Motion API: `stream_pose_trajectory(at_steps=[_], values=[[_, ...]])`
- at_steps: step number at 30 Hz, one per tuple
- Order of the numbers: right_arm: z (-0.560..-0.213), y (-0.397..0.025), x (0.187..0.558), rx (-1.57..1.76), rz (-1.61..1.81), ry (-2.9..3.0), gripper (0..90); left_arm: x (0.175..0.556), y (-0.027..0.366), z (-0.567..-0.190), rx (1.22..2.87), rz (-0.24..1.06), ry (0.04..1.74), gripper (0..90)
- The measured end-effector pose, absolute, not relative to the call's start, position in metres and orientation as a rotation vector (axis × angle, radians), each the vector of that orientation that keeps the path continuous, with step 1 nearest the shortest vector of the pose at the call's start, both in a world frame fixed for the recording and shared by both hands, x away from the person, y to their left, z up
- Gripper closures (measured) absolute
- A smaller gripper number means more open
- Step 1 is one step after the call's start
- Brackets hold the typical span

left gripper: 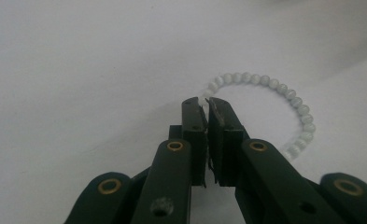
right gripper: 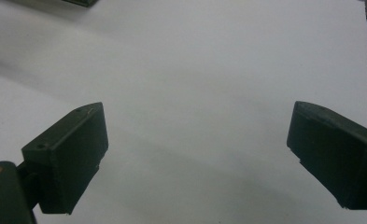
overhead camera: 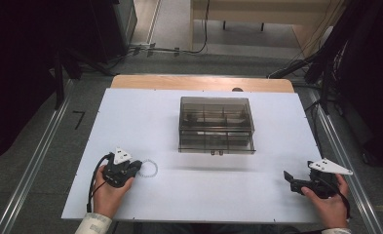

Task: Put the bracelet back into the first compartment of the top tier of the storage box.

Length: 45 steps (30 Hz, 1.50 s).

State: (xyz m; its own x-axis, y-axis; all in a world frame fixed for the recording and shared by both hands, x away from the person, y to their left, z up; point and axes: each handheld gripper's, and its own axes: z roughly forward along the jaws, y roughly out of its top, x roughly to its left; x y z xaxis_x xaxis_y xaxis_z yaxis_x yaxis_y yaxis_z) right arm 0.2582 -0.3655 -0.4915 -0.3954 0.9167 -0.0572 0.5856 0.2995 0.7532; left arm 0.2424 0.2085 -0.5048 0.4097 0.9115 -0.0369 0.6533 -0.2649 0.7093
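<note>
A bracelet of white beads (left gripper: 284, 93) lies flat on the white table (overhead camera: 130, 117), near its front left. My left gripper (left gripper: 203, 100) is shut, and its tips pinch the near side of the ring, which is hidden behind the jaws. In the high view the same bracelet (overhead camera: 150, 168) lies just right of the left gripper (overhead camera: 138, 167). A smoky see-through box (overhead camera: 216, 124) with inner compartments stands at the table's middle, lid down. My right gripper (overhead camera: 288, 177) rests at the front right; its jaws (right gripper: 196, 109) stand wide open over bare table.
The box's two small latches (overhead camera: 217, 152) face the front edge. A wooden board (overhead camera: 203, 83) sticks out behind the table. Metal rails (overhead camera: 38, 156) run along both sides of the floor, and dark stands and cables lie at the far corners.
</note>
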Motion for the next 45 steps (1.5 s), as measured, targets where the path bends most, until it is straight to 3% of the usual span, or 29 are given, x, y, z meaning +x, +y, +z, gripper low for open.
stream_pose_trajectory(at_steps=[22, 45], values=[[-0.492, -0.366, 0.258, 1.333, 0.906, 2.086, 3.7, 0.233, 0.208, -0.482, 1.883, 0.425, 1.291, 86.2], [-0.493, -0.366, 0.259, 1.332, 0.9, 2.093, 3.8, 0.226, 0.194, -0.459, 1.87, 0.379, 1.217, 86.2]])
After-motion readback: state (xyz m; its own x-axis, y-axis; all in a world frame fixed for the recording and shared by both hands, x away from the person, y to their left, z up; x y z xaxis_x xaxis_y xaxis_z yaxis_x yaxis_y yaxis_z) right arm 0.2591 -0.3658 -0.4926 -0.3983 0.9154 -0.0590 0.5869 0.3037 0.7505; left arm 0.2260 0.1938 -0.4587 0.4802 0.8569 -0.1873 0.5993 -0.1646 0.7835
